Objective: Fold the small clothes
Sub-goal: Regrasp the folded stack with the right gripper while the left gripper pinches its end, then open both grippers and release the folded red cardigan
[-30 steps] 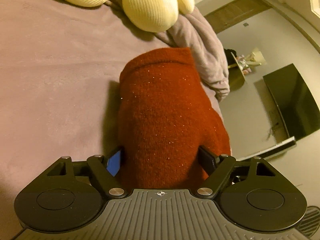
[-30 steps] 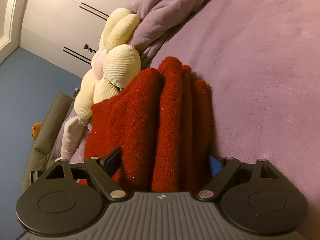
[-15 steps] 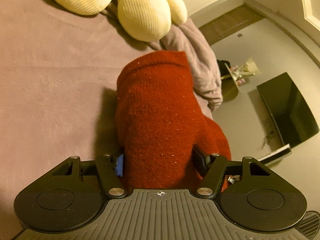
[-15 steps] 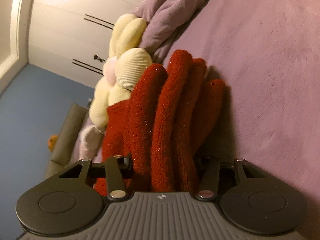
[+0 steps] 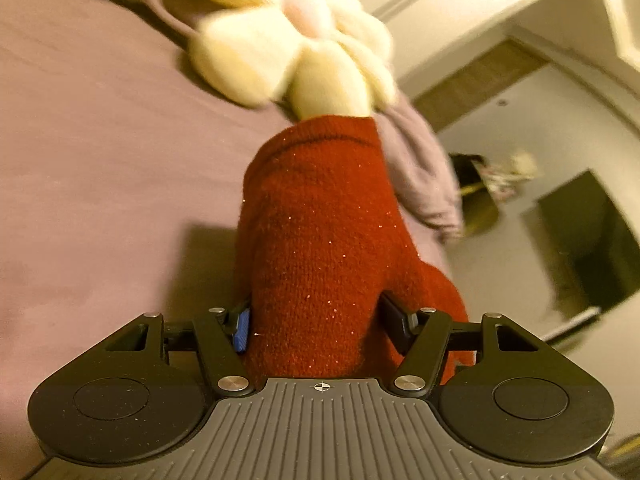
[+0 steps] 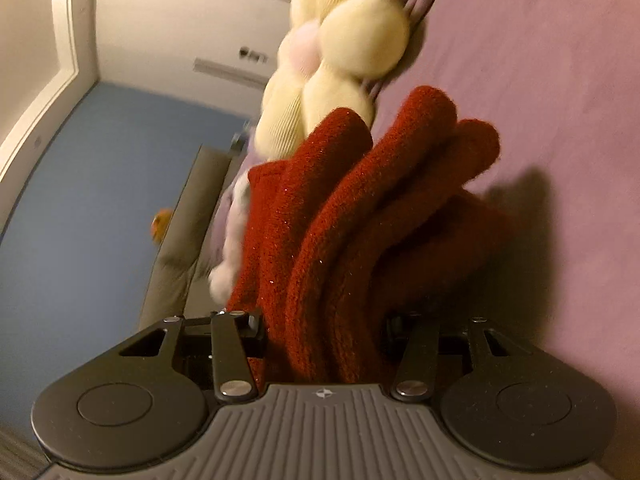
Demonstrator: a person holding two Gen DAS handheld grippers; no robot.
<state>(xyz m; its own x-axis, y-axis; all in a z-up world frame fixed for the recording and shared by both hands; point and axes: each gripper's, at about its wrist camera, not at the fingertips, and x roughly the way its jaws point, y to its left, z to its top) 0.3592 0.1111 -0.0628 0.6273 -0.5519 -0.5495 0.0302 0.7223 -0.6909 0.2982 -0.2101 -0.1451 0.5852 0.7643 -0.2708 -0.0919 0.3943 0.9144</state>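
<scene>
Above the purple bed (image 5: 100, 168) | your left gripper (image 5: 316, 320) fingers clamp the red sweater (image 5: 320, 248) | your right gripper (image 6: 324, 328) fingers clamp its folded layers (image 6: 360, 220) | flower pillow (image 5: 288, 52) behind.

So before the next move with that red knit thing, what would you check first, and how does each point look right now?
1. Left hand-held gripper closed on the red knit garment: ok, fabric fills the gap between both fingers.
2. Right hand-held gripper closed on the garment: ok, several folds bunched between the fingers.
3. Folds neat and aligned: not ok, the layers fan out unevenly in the right wrist view.
4. Garment away from the cream flower pillow: cannot tell, they overlap in both views.
5. Purple bed cover beside the garment free for laying it down: ok on the visible side.
6. Views sharp: not ok, the background is blurred.
</scene>
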